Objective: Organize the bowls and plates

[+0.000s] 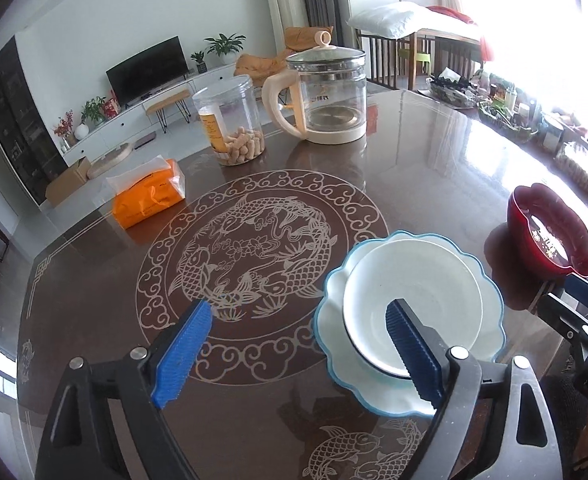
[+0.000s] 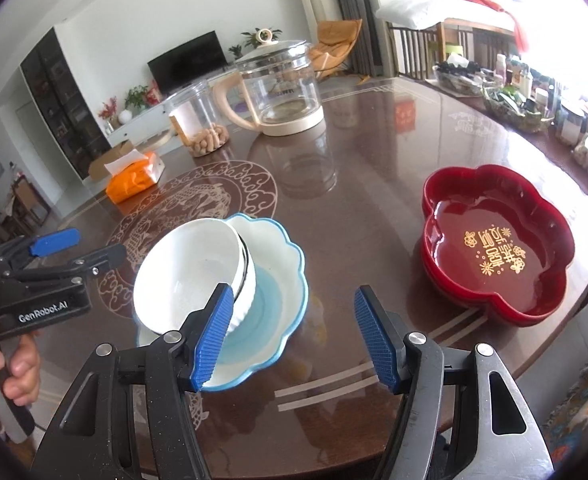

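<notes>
A white bowl sits tilted inside a blue-rimmed scalloped plate on the brown table. A red flower-shaped dish with gold writing stands to the right of them. My left gripper is open and empty; its right finger hangs over the white bowl. It also shows in the right wrist view. My right gripper is open and empty, just in front of the plate, with its left finger by the bowl's near side.
A glass kettle, a clear jar of snacks and an orange tissue pack stand at the table's far side. Clutter lines the table's right edge.
</notes>
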### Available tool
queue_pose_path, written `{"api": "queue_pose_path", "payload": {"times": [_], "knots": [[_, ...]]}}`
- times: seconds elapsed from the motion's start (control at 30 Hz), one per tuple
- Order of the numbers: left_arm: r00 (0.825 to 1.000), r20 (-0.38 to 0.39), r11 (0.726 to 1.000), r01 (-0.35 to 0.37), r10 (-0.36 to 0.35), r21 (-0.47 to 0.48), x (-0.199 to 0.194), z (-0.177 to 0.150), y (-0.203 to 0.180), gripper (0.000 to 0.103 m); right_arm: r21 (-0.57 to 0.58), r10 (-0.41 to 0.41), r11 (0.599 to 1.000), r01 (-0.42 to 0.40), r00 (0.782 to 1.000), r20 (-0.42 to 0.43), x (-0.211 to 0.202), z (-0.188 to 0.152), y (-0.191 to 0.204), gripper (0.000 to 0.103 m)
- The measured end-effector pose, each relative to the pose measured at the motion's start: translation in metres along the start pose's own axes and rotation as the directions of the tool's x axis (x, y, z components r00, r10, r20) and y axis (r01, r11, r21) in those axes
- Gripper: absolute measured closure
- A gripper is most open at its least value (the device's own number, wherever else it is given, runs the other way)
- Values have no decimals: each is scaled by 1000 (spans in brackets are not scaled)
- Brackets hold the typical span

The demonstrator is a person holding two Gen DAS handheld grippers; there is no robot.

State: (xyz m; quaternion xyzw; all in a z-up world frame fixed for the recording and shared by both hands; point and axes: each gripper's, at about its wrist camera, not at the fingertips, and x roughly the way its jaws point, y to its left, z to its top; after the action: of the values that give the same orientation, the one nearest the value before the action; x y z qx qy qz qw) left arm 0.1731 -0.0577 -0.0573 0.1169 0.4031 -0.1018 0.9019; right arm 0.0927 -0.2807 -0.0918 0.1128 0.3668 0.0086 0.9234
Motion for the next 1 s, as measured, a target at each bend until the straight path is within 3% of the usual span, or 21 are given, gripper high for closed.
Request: {"api": "queue_pose_path", "payload": {"times": [0.1, 0.2, 0.37, 0.43, 0.63, 0.8, 0.93, 1.0], "knots": [[999, 31, 996, -27, 30, -83, -11, -23, 26, 3, -42, -112, 992, 117, 987, 115, -22, -17, 7, 35], [998, 32, 982, -44, 51, -182, -14, -59, 50, 3, -70, -198, 973, 221, 949, 244, -44, -38, 14, 31], [998, 51, 938, 57, -42, -342, -18, -125, 73, 3, -65, -213, 967, 248, 917, 337, -67, -56, 20, 30], [997, 50, 929, 65, -50, -365, -16, -144, 73, 3, -51, -209, 969, 242, 911, 355, -74, -61, 17, 26], [986, -125, 938, 65, -114, -341, 14, -148, 58, 3, -84, -139, 982, 171, 943, 303, -72, -80, 12, 26], [984, -72, 943, 135, -164, -303, 17, -121, 52, 4, -43, -109, 991, 123, 963, 248, -63, -78, 0, 26], [948, -32, 914, 296, -317, -279, 21, -93, 50, 4, -13, -94, 995, 99, 972, 217, -59, -78, -8, 26], [942, -33, 915, 316, -334, -250, 29, -80, 45, 6, -14, -90, 995, 95, 976, 201, -56, -78, -7, 26]]}}
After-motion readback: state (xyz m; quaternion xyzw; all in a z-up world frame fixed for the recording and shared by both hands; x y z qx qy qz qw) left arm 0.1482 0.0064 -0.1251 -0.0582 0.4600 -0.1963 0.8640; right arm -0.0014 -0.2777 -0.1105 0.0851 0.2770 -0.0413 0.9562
